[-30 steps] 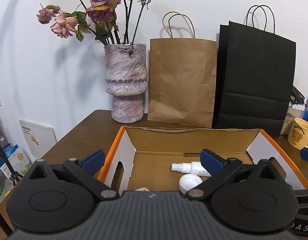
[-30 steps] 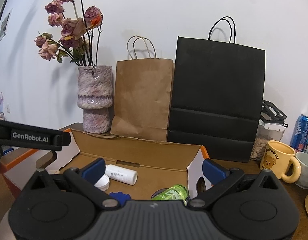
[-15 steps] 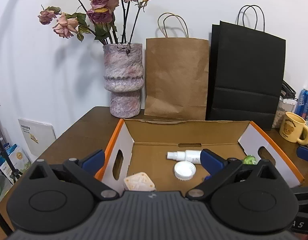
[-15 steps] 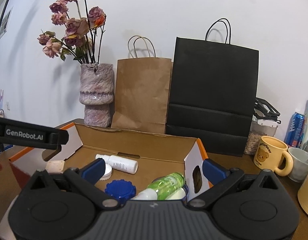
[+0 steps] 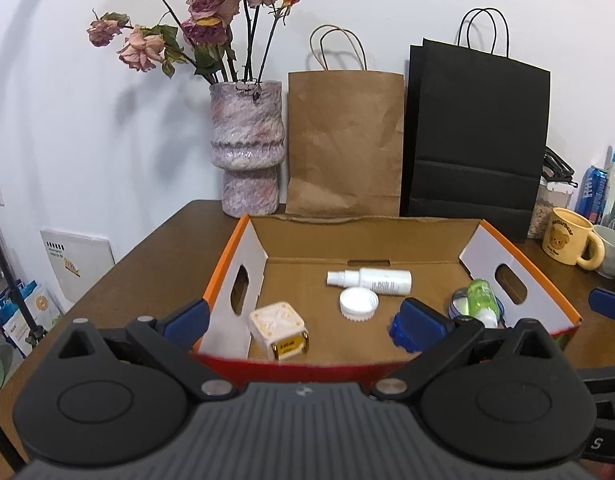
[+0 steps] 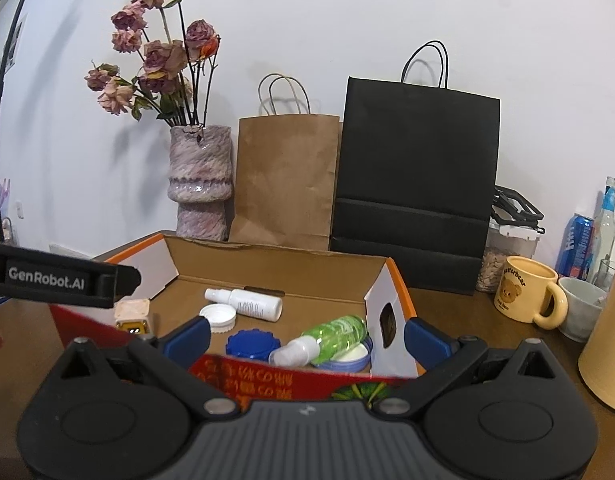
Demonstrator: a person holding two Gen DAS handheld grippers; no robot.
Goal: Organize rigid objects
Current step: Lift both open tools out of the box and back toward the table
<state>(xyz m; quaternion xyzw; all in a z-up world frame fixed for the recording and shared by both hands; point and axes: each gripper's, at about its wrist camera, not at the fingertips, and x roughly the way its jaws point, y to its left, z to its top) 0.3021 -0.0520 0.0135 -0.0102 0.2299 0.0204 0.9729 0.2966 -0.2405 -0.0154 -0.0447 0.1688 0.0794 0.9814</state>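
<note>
An open cardboard box (image 5: 371,236) (image 6: 275,262) with orange rims sits on the brown table. Inside lie a white spray bottle (image 5: 371,280) (image 6: 245,302), a white cap (image 5: 358,304) (image 6: 217,317), a cream cube jar (image 5: 278,330) (image 6: 132,314), a blue lid (image 5: 401,332) (image 6: 251,344), and a green bottle (image 5: 481,302) (image 6: 327,338) on a blue-rimmed tin (image 6: 347,358). My left gripper (image 5: 305,318) is open and empty, in front of the box's near wall. My right gripper (image 6: 305,334) is open and empty, in front of the box's right half.
Behind the box stand a vase of dried roses (image 5: 247,148), a brown paper bag (image 5: 345,144) and a black paper bag (image 5: 477,140). A yellow bear mug (image 6: 525,294), a grey cup (image 6: 579,312), a can (image 6: 577,246), a glass bottle and a cardboard tube (image 6: 611,340) are at right.
Both grippers have pulled back and up from the box, so its near wall and more of its contents now show. Both stay open and empty.
</note>
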